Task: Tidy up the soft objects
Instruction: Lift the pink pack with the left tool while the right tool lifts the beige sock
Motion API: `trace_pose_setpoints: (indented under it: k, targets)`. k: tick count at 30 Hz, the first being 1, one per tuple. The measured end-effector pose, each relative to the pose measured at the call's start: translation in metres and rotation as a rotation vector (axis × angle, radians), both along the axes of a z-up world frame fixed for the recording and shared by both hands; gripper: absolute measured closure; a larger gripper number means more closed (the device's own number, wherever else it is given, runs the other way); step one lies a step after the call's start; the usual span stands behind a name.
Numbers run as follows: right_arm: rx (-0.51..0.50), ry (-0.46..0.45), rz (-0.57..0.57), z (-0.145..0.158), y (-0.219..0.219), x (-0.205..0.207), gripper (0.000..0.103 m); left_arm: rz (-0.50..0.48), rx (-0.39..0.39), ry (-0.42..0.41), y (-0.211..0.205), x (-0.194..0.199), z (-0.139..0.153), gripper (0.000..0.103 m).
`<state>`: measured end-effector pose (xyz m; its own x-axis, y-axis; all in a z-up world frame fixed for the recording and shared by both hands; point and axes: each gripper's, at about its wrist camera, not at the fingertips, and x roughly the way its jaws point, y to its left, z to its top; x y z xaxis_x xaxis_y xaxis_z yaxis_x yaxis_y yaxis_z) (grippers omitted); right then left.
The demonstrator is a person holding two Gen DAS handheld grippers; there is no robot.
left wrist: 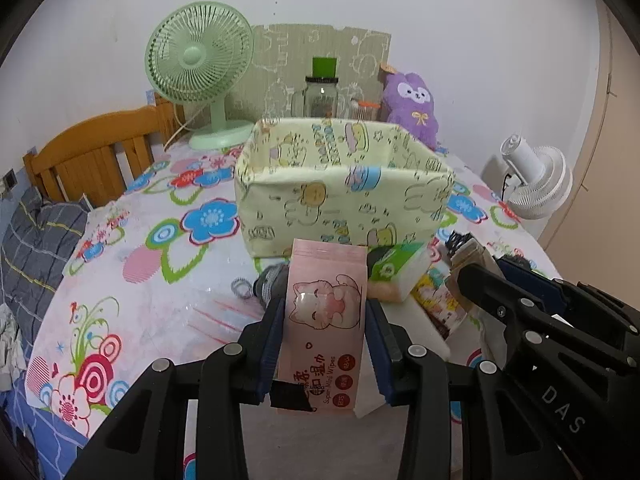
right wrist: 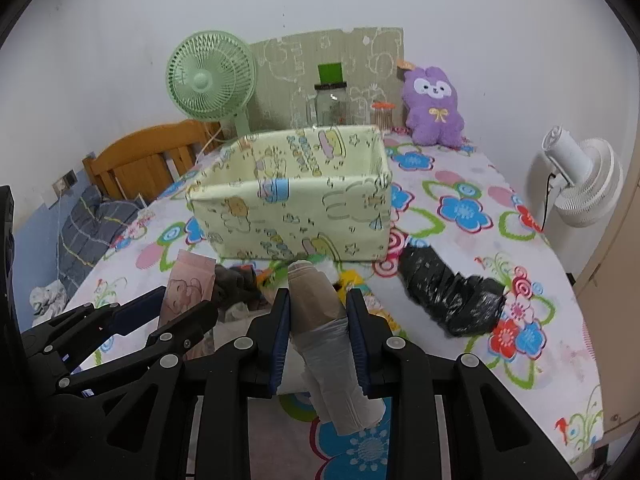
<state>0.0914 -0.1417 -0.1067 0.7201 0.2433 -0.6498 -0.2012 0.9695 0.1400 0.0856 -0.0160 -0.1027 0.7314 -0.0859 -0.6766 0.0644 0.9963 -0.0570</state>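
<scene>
Behind pink wipes pack (left wrist: 326, 320), small items half hidden, indistinct.

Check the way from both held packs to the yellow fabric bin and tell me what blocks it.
Nothing visible does. The left tool holds the pink wipes pack, the right tool a beige roll, both lifted before the open yellow fabric bin. Loose items on the table lie lower, beside its front wall.

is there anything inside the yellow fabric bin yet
No, in the left wrist view the yellow fabric bin shows only its bare printed lining, and the pink wipes pack is outside it in the left gripper.
</scene>
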Motion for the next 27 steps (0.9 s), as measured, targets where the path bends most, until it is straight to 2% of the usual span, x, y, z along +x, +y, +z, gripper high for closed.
trace_pose_setpoints:
  k: [27]
  targets:
    - [0.017,-0.112,-0.027,0.068,-0.012,0.005,0.072,-0.014,-0.012,-0.100,-0.011,0.010,0.063,0.063]
